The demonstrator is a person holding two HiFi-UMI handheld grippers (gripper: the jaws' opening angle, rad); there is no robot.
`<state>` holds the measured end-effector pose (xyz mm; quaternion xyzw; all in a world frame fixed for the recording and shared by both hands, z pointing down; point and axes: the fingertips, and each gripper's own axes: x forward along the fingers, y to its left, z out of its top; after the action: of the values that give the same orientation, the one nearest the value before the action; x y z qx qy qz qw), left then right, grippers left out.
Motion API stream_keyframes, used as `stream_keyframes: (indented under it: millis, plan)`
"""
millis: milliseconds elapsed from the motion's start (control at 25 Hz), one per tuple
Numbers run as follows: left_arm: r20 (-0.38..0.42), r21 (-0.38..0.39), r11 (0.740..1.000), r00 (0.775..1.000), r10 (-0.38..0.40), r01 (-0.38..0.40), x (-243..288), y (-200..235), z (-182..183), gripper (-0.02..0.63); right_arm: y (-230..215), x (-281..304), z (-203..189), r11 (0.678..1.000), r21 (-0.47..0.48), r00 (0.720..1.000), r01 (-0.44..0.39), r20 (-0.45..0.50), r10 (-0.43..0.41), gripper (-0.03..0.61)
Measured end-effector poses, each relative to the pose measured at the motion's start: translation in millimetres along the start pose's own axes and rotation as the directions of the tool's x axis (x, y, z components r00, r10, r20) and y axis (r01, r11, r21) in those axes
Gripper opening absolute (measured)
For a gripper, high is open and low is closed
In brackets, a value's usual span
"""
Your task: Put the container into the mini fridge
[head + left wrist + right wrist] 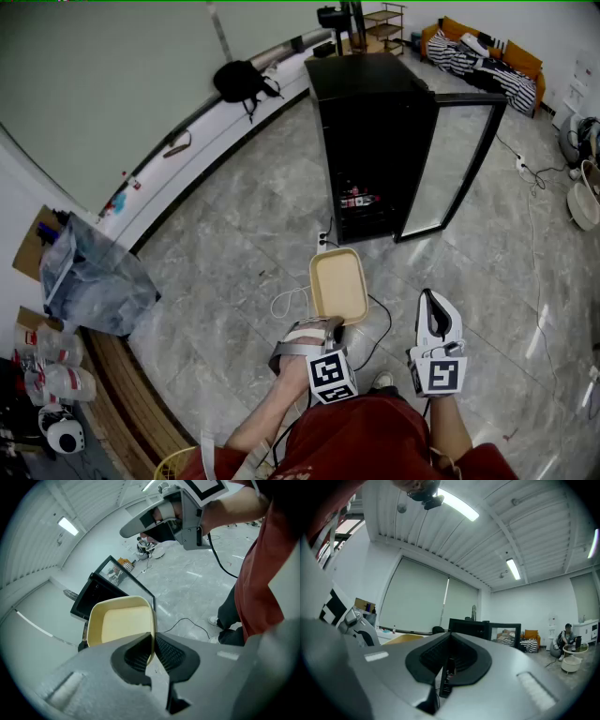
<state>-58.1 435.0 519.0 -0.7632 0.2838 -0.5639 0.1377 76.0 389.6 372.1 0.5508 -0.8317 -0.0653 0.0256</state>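
Observation:
A beige, shallow container [338, 284] hangs over the floor, empty and open side up. My left gripper [328, 323] is shut on its near rim. In the left gripper view the rim [151, 637] sits pinched between the pads and the container [121, 625] stretches away from the jaws. The black mini fridge [370, 141] stands ahead on the floor with its glass door [455, 159] swung open to the right; small items show on a lower shelf. My right gripper [437, 305] is beside the left, shut and empty, and aims level at the fridge [468, 626].
A white cable [291, 302] and a dark cable lie on the tiles below the container. A clear plastic bag [89, 277] sits at the left, and a black backpack [239, 80] rests on the window ledge. A sofa [478, 52] stands far behind, with basins [586, 202] at the right.

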Motion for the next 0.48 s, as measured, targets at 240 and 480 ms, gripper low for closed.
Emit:
stream_keyframes:
  millis: [240,480]
  plan:
    - [0.013,0.011,1.0,1.0,-0.004,0.004,-3.8,3.3,-23.2,0.031,23.0,2.9,-0.2,1.0,-0.005,1.0,0.017,-0.005,-0.017,0.0]
    - [0.035,-0.002,1.0,0.999,-0.02,0.02,-1.9,-9.0,-40.5,0.032,35.2,-7.3,-10.9,0.998,0.027,0.998,0.062,-0.021,-0.061,0.0]
